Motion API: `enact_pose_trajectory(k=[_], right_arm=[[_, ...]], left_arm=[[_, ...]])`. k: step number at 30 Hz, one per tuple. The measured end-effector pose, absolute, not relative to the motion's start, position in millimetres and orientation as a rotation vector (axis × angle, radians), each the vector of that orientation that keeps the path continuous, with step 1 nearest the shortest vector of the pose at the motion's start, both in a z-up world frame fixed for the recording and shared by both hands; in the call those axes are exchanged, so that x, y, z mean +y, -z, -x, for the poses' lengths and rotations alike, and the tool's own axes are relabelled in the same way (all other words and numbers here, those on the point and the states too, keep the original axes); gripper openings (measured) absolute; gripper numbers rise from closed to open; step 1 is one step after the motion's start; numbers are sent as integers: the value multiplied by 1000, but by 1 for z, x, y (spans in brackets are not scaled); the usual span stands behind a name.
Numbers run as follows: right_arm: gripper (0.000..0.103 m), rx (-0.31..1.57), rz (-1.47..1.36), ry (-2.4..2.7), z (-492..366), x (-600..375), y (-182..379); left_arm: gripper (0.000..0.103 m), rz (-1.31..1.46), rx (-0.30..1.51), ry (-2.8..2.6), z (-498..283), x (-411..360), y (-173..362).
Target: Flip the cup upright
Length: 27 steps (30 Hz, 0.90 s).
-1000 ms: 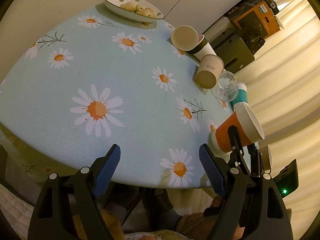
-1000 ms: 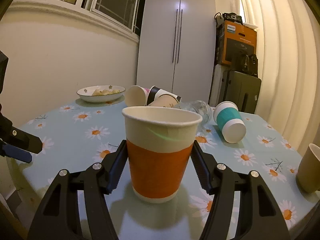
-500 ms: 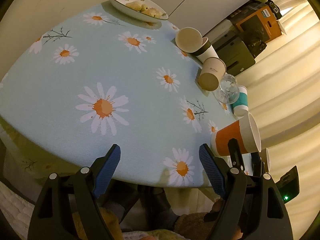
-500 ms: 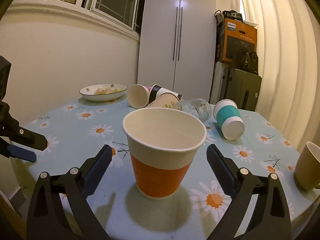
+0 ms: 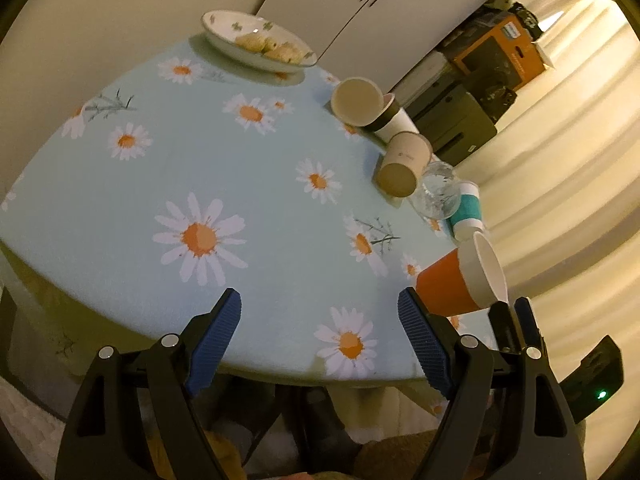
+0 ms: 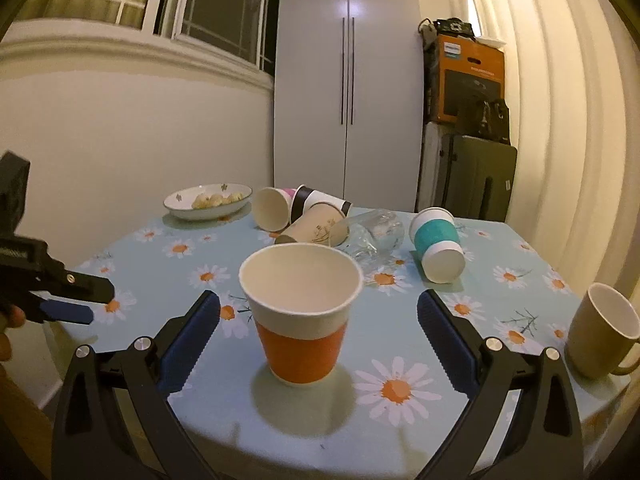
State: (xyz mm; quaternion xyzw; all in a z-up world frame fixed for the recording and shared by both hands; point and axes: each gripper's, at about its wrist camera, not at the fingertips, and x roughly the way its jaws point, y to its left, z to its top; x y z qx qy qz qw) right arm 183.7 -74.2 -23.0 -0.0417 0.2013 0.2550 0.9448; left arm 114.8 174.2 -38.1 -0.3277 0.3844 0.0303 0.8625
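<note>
An orange and white paper cup [image 6: 301, 312] stands upright on the daisy tablecloth [image 6: 400, 344], near the front edge. My right gripper [image 6: 318, 344] is open, its blue pads on either side of the cup and clear of it. The cup also shows in the left wrist view [image 5: 460, 280] at the table's right side. My left gripper [image 5: 320, 340] is open and empty at the table's near edge; it shows at the left of the right wrist view [image 6: 60, 300].
Several cups lie on their sides at the back: a teal one [image 6: 438, 244], a beige one [image 6: 316, 230], two more [image 6: 276, 208] and a clear glass [image 6: 374, 236]. A bowl of food [image 6: 208, 202] stands back left. A tan mug [image 6: 600, 330] stands upright at the right.
My right gripper has opened, let go of the orange cup and drawn back a little. The cup stays upright. The left gripper has shifted slightly.
</note>
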Motion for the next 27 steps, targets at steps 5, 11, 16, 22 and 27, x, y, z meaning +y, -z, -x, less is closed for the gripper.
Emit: enact_pose_trajectory(k=[5,11,16,22,27], right_arm=[[98,396,26,-537,-173,-97,3],[98,374,-7,-558,-153,-127,-20],[98,349,32,-538,-132,-149,-32],[98,355,32,-542,-110,-173,-40],[98,359,74,-530,-86,-187,-40]], left_arm=[[79,597,759,-73,-110,164,25],[79,474,694,-64,-97,143,10],[79,336,617,-80,-77,115,-3],[79,240,515,-51,-43,83,-17],[79,222,433,-10,-4,59,-25]])
